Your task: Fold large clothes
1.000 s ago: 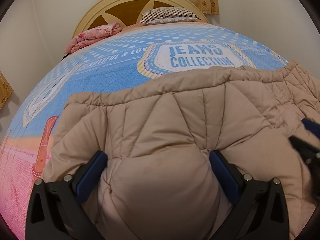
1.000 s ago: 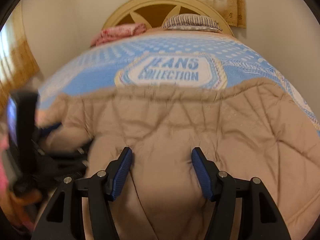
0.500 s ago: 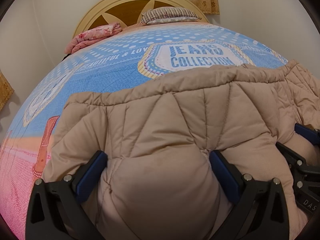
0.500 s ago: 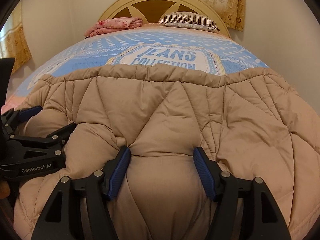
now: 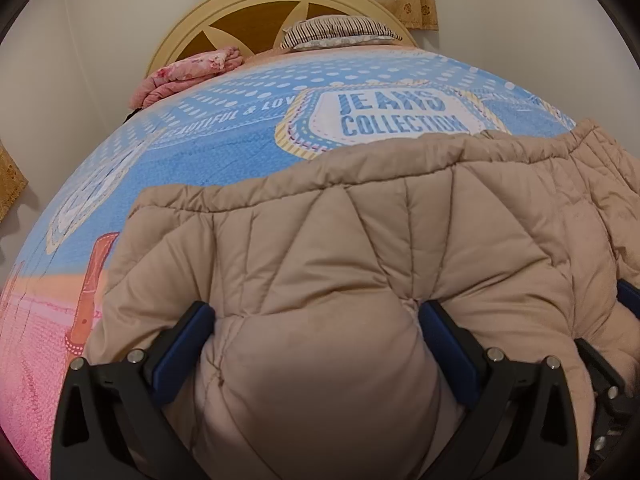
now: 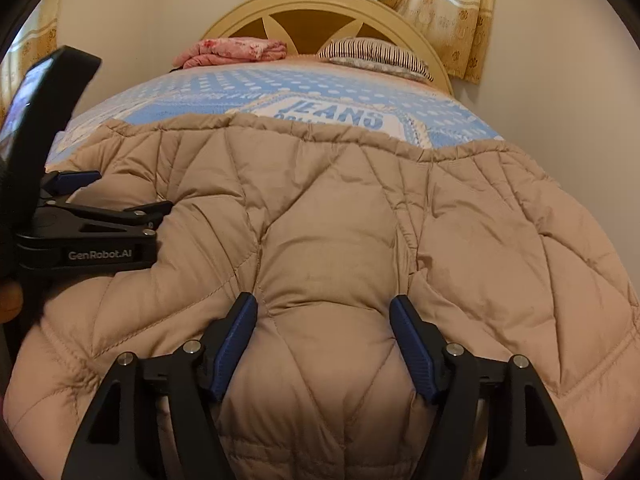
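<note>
Left gripper point(image 5: 316, 316) grips padded coat point(image 5: 360, 240); right gripper point(image 6: 322, 312) opening around it, edges cropped.

Both views are evenly and softly lit, with daylight glowing through the curtains point(image 6: 404, 4) behind the headboard point(image 5: 280, 12) and no harsh glare anywhere. Shadows are mild, gathering in the quilted folds of the padded coat point(image 5: 340, 260) near the lower edge. The fisheye lenses bulge the bed point(image 5: 224, 140) into a dome and darken the corners, and both pictures are sharp, free of motion blur.
</note>
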